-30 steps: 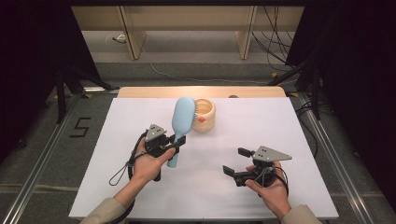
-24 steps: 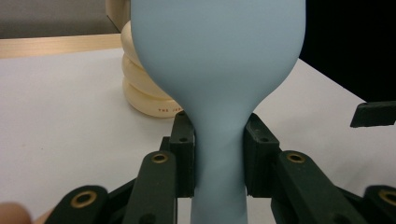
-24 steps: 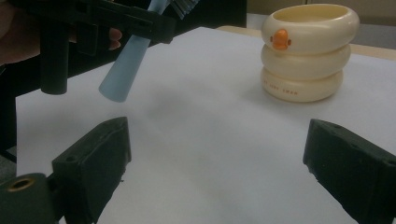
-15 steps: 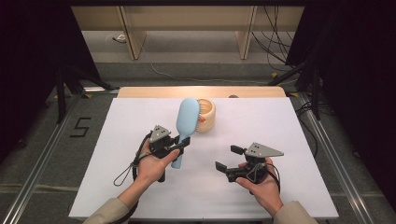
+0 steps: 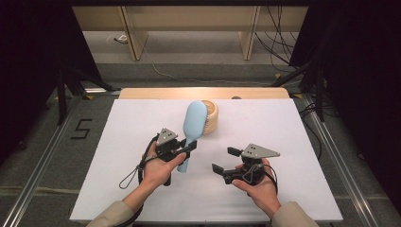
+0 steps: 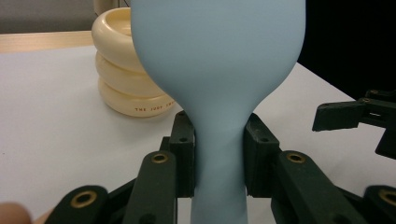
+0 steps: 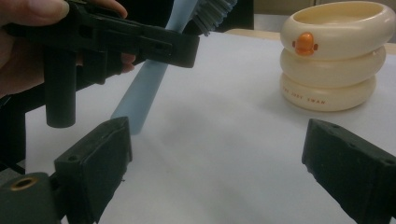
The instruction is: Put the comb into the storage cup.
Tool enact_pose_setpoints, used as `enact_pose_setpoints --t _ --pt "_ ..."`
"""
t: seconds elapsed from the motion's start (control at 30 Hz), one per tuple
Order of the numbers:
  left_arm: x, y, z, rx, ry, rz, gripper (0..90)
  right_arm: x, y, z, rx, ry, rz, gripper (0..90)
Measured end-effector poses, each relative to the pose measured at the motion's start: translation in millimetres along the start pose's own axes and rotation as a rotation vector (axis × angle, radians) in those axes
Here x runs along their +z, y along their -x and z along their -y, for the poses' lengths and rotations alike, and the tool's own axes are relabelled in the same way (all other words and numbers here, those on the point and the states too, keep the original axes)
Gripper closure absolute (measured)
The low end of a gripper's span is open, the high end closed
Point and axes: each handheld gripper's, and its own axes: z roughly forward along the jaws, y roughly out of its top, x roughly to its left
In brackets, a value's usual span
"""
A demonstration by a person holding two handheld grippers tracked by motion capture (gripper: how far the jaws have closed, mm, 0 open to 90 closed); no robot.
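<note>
Brush (image 5: 193,124): pale blue, grey bristles, between left jaws. Cup (image 7: 335,56): cream, orange duck mark, brown lettering, beyond right jaws. Table (image 5: 283,142): white. Jaws: black.

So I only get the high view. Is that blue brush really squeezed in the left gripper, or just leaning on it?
Observer: Squeezed. In the left gripper view both jaws of the left gripper press on the narrow neck of the blue brush.
Operator: What's that round yellowish thing behind it?
Observer: A cream cup shaped like three stacked rings, with a small orange duck face on its top ring.
Operator: Is the other gripper grabbing anything?
Observer: No. In the right gripper view the right gripper has its jaws wide apart, with bare white table between them.
</note>
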Motion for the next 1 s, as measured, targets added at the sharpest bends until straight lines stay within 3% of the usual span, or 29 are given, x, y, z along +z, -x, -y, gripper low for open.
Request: enact_pose_setpoints --t 1.0 --pt "7.9 14.9 5.5 0.008 -0.012 0.033 69.2 34.7 -20.4 -0.8 0.004 -0.037 -0.058 9.9"
